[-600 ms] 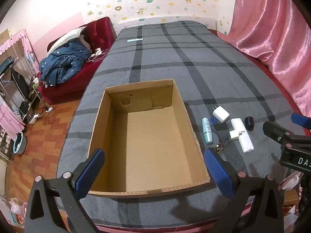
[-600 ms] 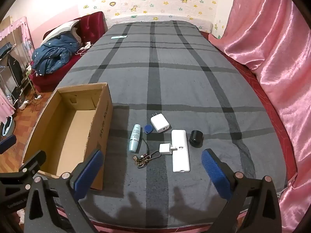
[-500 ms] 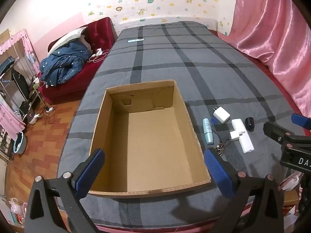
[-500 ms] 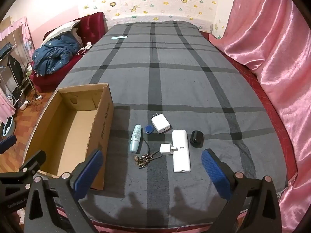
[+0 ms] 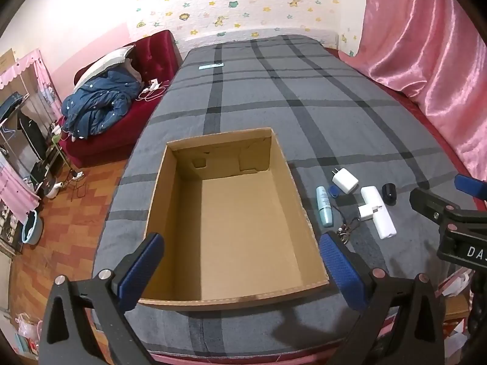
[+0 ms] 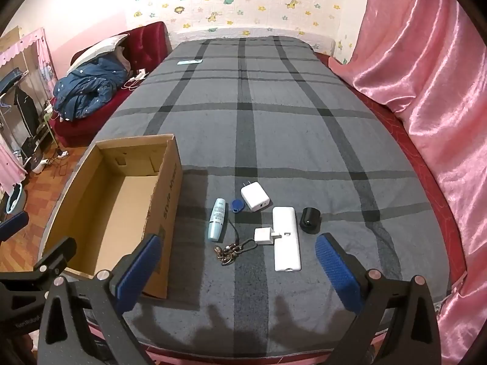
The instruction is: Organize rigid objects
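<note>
An empty cardboard box (image 5: 170, 188) (image 6: 166, 200) lies open-topped on the grey plaid bed. To its right lie a light-blue tube (image 6: 217, 219), a blue key fob (image 6: 236, 206), a white charger (image 6: 255, 196), a small white plug (image 6: 263, 236), a long white power bank (image 6: 285, 238), a black round object (image 6: 310, 219) and a key ring (image 6: 234, 251). My left gripper (image 5: 240, 269) hovers open above the box's near edge. Over the bed's near edge, in front of the items, my right gripper (image 6: 237, 270) hangs open with nothing between its fingers.
A phone-like flat object (image 6: 189, 61) lies far up the bed. A red sofa with a blue jacket (image 5: 97, 106) stands left of the bed. Pink curtains (image 6: 426, 91) line the right side. Wooden floor and clutter lie at the left.
</note>
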`<state>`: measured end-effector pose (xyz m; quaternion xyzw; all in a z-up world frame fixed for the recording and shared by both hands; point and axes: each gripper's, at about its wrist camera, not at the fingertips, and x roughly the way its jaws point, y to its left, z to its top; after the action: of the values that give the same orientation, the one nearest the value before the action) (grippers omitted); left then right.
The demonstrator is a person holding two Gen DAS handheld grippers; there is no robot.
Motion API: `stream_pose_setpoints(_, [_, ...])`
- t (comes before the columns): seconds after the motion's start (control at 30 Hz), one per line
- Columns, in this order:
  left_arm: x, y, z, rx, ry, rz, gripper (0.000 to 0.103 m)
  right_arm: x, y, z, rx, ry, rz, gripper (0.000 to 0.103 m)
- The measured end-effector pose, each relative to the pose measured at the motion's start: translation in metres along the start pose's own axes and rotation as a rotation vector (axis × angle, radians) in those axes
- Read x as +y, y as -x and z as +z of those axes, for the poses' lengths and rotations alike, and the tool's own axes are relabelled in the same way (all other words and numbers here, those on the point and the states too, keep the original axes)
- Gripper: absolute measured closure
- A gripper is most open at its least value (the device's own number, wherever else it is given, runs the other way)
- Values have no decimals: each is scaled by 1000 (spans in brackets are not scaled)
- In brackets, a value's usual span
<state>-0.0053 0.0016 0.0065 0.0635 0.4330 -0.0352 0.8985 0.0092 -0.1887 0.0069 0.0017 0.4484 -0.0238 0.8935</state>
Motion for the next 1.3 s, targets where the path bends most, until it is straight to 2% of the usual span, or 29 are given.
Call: stream_pose_setpoints(1.3, [10, 6, -3, -18, 3, 5, 0, 14, 9, 2, -22, -1, -10, 0])
